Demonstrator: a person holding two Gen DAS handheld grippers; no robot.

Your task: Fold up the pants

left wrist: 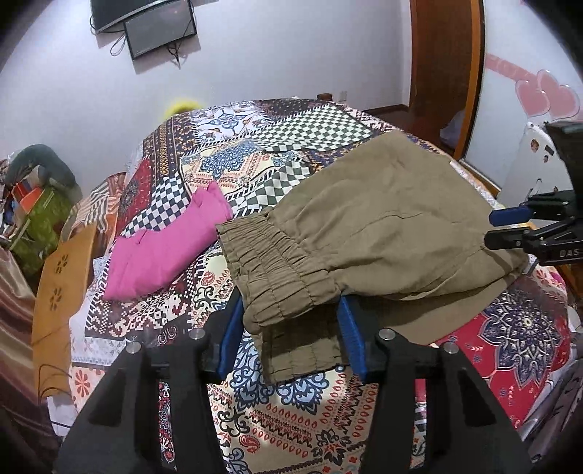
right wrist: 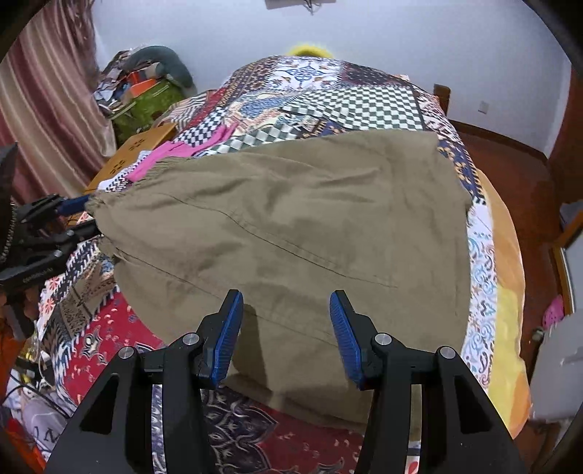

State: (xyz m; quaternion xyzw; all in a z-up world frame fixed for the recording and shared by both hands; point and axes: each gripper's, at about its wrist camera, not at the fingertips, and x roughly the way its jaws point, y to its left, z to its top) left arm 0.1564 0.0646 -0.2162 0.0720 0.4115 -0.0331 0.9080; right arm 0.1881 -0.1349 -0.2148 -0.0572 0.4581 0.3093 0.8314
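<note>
Bed [left wrist: 328, 419] w/ khaki pants [left wrist: 382, 226], pink garment [left wrist: 164, 255]

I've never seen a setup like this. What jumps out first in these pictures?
A pair of olive-brown pants lies folded across a loudly patterned patchwork bedspread. Two open grippers with blue pads frame it: the left gripper at the elastic waistband, the right gripper at the opposite side. A bright pink garment lies beside the waistband.

One pair of khaki pants [left wrist: 382, 233], lying folded on the one patchwork bedspread [left wrist: 302, 412]. One pink garment [left wrist: 164, 251] to the left of them. Two grippers: the left gripper [left wrist: 291, 328] and the right gripper [right wrist: 286, 328], each with two blue-padded fingers. Two dark screens [left wrist: 145, 22] on the far wall, one green bag [left wrist: 36, 226] far left, one wooden board [left wrist: 63, 277].
</note>
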